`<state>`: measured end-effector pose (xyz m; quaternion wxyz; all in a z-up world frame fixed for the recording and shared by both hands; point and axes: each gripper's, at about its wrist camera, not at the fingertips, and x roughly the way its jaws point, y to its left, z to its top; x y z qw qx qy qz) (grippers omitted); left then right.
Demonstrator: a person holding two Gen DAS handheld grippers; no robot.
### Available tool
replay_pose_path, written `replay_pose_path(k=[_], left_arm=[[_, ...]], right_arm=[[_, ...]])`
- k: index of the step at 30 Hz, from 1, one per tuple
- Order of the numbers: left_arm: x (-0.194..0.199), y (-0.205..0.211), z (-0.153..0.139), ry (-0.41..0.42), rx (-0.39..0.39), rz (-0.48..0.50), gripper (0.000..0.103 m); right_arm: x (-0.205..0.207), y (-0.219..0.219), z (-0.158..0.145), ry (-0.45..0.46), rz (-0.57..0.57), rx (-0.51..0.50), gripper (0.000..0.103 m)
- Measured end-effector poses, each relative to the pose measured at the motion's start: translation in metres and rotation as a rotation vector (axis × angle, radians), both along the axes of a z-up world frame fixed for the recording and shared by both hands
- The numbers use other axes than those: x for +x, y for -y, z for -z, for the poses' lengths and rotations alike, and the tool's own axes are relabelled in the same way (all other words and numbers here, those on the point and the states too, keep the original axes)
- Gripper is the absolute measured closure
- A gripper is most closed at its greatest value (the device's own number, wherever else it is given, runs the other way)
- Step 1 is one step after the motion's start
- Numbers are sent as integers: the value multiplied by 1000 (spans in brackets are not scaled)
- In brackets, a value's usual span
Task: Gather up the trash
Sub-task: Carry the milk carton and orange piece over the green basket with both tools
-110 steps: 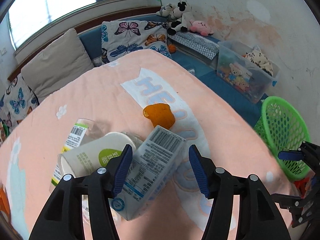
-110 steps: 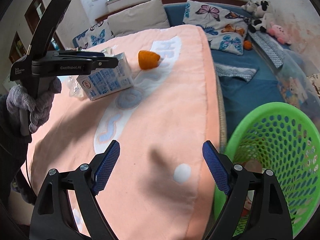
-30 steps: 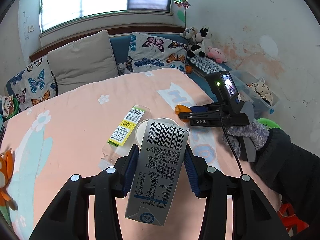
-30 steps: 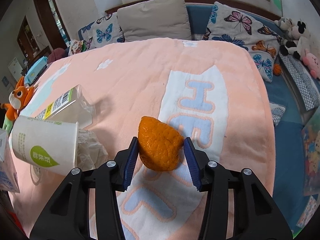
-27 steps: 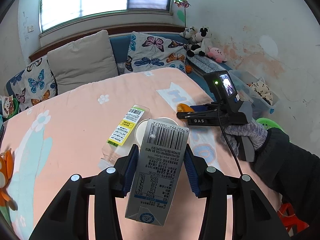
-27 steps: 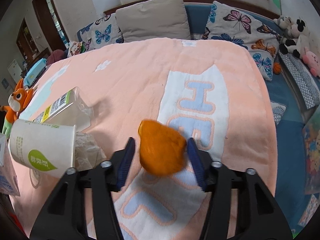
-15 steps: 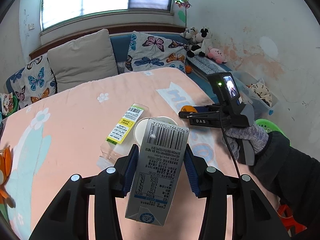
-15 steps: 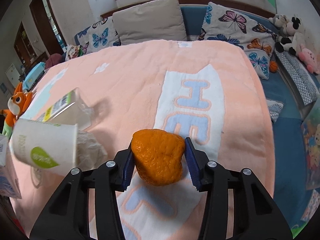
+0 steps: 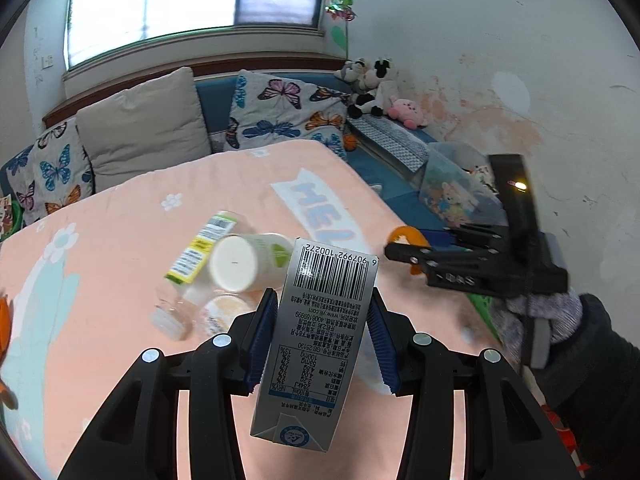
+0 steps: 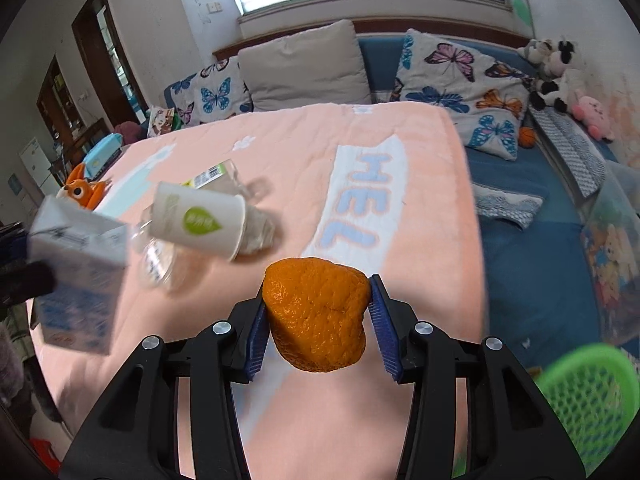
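The left gripper [image 9: 322,342] is clamped on a carton [image 9: 320,332], held above the bed [image 9: 120,240]. The right gripper [image 10: 316,320] pinches an orange peel [image 10: 316,314] over the bed's edge. A cup [image 10: 200,220] and bottle [image 9: 200,246] lie together on the bed; a green basket [image 10: 588,396] sits lower right.
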<state>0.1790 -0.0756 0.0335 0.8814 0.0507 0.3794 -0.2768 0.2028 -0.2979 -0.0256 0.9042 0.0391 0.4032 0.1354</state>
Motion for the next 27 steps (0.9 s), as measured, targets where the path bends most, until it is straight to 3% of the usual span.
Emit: replay_pose_path(k=[13,27], left_arm=[[-34,81,-4,-12,-41,143,59],[-66,192,-6,-19,-45,327,59]], right_arm=[[-114,72,-14,31,174,-29,56],[-178,160,-3,15,401,-57,53]])
